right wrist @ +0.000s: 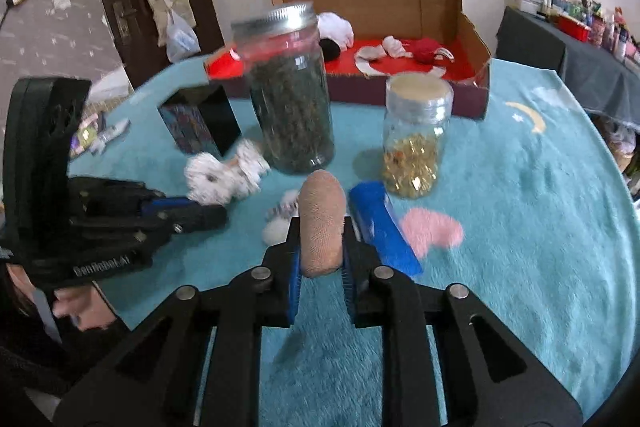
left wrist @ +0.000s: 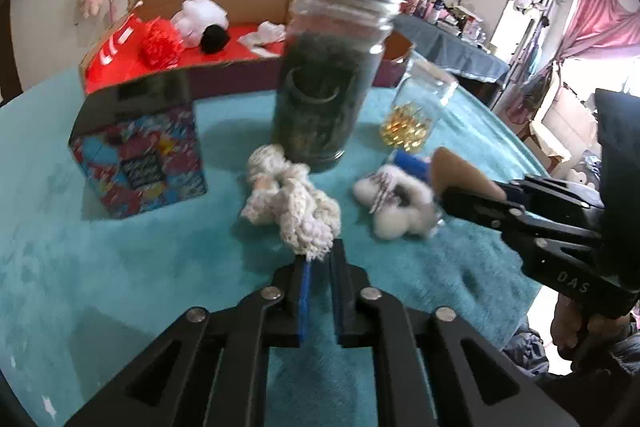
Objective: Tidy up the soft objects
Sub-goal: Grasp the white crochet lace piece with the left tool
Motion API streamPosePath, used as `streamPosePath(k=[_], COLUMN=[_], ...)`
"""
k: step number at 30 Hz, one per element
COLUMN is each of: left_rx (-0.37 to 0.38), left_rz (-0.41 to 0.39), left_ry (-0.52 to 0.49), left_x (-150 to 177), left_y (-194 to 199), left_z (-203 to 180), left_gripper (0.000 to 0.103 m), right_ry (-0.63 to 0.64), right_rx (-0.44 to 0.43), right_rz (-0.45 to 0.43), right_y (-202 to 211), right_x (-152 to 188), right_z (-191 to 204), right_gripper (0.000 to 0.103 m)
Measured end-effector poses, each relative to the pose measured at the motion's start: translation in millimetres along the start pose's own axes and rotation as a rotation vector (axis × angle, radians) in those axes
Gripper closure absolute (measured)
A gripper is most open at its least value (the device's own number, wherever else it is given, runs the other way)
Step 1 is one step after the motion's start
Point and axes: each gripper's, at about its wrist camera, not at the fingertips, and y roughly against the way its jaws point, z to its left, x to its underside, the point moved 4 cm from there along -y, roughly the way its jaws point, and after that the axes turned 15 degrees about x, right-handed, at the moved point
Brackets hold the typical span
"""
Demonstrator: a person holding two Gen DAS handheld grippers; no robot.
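Observation:
My left gripper is shut on a cream knitted soft piece and holds it just above the teal blanket. That piece also shows in the right wrist view. My right gripper is shut on a tan soft pad, which also shows in the left wrist view. A white fluffy toy lies under the right gripper's tip. The open cardboard box with a red floor holds several soft items, among them a white plush.
A tall jar of dark dried matter and a smaller jar of gold beads stand mid-table in front of the box. A colourful small box stands to the left. A blue flat piece lies beside my right gripper.

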Motion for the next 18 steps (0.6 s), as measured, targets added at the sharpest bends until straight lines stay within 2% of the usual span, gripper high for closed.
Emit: streamPosePath(k=[1, 2, 3, 4, 5, 6, 8, 9, 10, 13, 18], left_rx=[-0.001, -0.007, -0.02, -0.031, -0.043, -0.048, -0.056, -0.058, -0.058, -0.059, -0.073], left_rz=[-0.001, -0.005, -0.015, -0.022, -0.031, -0.04, -0.045, -0.048, -0.053, -0.061, -0.05], left_ry=[-0.001, -0.003, -0.006, -0.011, -0.023, -0.033, -0.042, -0.041, -0.039, -0.05, -0.057], left_x=[1, 2, 2, 2, 3, 2, 2, 1, -2, -10, -21], left_y=[1, 3, 6, 8, 11, 14, 17, 18, 18, 17, 2], left_z=[1, 1, 1, 1, 0, -1, -1, -1, 0, -2, -4], left_gripper=[0.08, 0.065, 0.056, 0.039, 0.03, 0.03, 0.029, 0.029, 0.028, 0.023, 0.022], right_ry=[0.005, 0.011, 0.015, 0.017, 0.017, 0.015, 0.0, -0.015, -0.023, -0.014, 0.016], right_rx=[0.01, 0.02, 0.023, 0.023, 0.026, 0.032, 0.03, 0.013, 0.002, 0.03, 0.06], right_rz=[0.0, 0.002, 0.008, 0.01, 0.007, 0.005, 0.013, 0.008, 0.002, -0.023, -0.056], right_y=[0, -1, -2, -2, -1, -1, -3, -2, -1, 1, 6], right_x=[2, 4, 5, 7, 8, 10, 13, 15, 15, 16, 21], right_z=[0, 1, 1, 1, 0, -1, -4, -5, -6, -4, 0], right_gripper=[0.085, 0.085, 0.084, 0.082, 0.082, 0.079, 0.067, 0.054, 0.051, 0.051, 0.051])
